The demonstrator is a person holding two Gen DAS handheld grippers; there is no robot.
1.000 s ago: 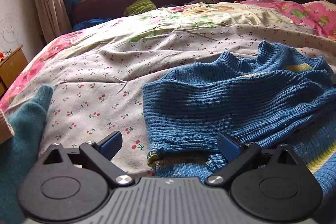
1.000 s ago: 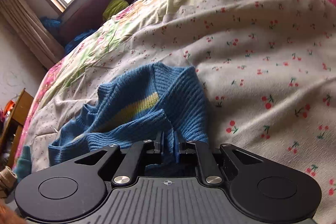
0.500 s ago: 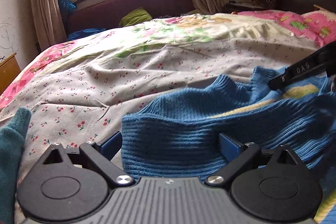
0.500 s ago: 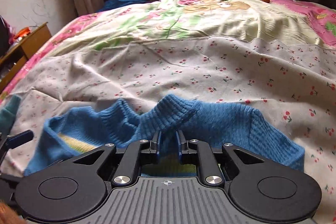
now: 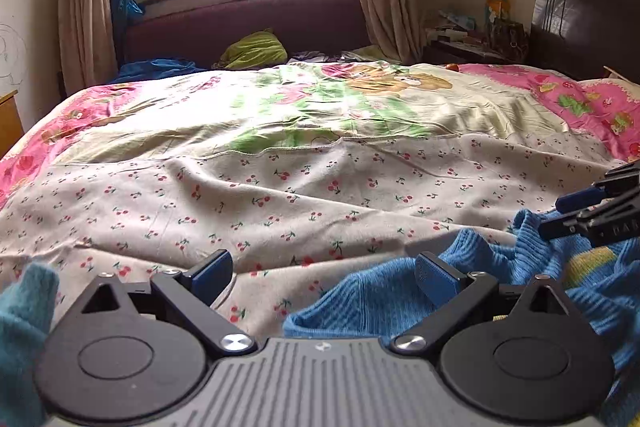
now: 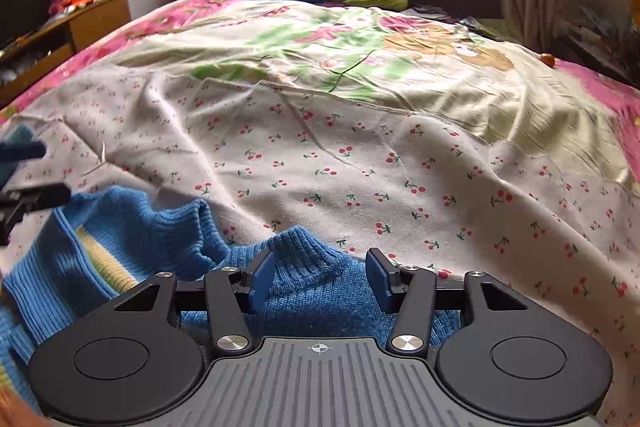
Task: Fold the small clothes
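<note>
My right hand-held gripper (image 6: 320,277) has just been opening, blue knit sweater (image 6: 312,291) loose between its jaws on the bed (image 6: 360,155). My left hand-held gripper (image 5: 324,275) is spread, sweater at its four o'clock.

sweater (image 6: 308,291): ribbed knit wool, matt | bedsheet (image 6: 360,163): soft printed cotton | claw (image 6: 320,277): matt black plastic
</note>
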